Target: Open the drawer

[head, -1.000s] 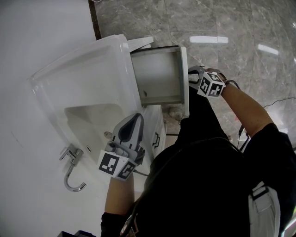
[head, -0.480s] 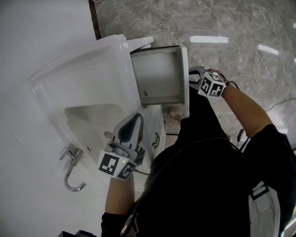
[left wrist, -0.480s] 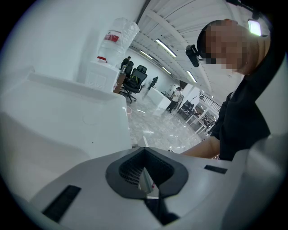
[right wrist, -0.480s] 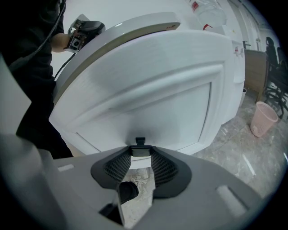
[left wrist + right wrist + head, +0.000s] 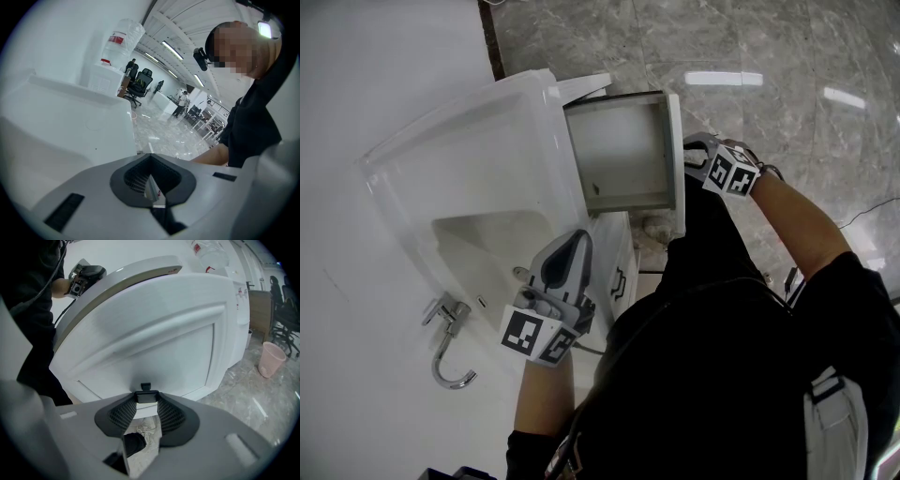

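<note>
The white vanity's top drawer [image 5: 623, 155] stands pulled out toward the floor side, and I see nothing in it. My right gripper [image 5: 692, 156] is at the drawer's front panel [image 5: 675, 159]. In the right gripper view its jaws [image 5: 146, 398] close around the small black drawer handle [image 5: 146, 394] on the white front [image 5: 154, 333]. My left gripper [image 5: 580, 236] hovers over the near rim of the sink basin [image 5: 487, 234], shut with nothing in it. In the left gripper view its tips [image 5: 150, 156] meet.
A chrome faucet [image 5: 445, 347] stands at the sink's left side. A second, closed drawer with a black handle [image 5: 617, 281] sits below the open one. Grey marble floor [image 5: 769, 56] lies beyond, and a pink bin [image 5: 271, 358] stands by the wall.
</note>
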Demonstrator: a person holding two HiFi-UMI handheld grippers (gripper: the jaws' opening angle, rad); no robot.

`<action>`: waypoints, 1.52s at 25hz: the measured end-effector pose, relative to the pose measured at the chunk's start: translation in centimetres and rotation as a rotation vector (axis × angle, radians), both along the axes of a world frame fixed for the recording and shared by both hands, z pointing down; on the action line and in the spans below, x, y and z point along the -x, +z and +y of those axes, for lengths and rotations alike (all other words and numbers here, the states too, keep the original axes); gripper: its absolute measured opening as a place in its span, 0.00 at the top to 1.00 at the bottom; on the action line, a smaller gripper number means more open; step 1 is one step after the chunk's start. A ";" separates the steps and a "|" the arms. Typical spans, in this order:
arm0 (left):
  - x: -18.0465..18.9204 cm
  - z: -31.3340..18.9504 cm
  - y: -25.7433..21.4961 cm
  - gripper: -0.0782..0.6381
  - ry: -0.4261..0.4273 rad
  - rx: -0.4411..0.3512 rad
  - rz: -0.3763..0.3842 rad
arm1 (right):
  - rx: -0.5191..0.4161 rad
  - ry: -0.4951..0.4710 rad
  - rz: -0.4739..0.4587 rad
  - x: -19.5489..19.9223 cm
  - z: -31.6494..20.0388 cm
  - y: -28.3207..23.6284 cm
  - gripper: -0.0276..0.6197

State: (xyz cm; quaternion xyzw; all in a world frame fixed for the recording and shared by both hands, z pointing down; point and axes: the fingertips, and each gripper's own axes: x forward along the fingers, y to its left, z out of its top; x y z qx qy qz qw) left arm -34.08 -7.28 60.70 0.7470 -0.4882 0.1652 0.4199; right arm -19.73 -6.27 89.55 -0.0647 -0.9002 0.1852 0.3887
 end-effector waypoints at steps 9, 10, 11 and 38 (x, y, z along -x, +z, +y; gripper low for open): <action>0.0 0.0 0.1 0.90 0.002 0.000 0.002 | -0.009 -0.003 0.025 0.0 0.0 0.0 0.74; 0.0 0.1 0.1 0.90 0.002 0.001 0.001 | -0.016 -0.015 0.032 0.0 0.0 0.0 0.74; 0.0 0.1 0.1 0.90 0.003 0.001 0.000 | -0.022 -0.026 0.039 0.0 0.0 0.0 0.74; 2.2 -0.6 -7.9 0.90 -0.147 -0.140 0.018 | -0.169 0.185 0.015 -3.4 -11.6 -12.1 0.83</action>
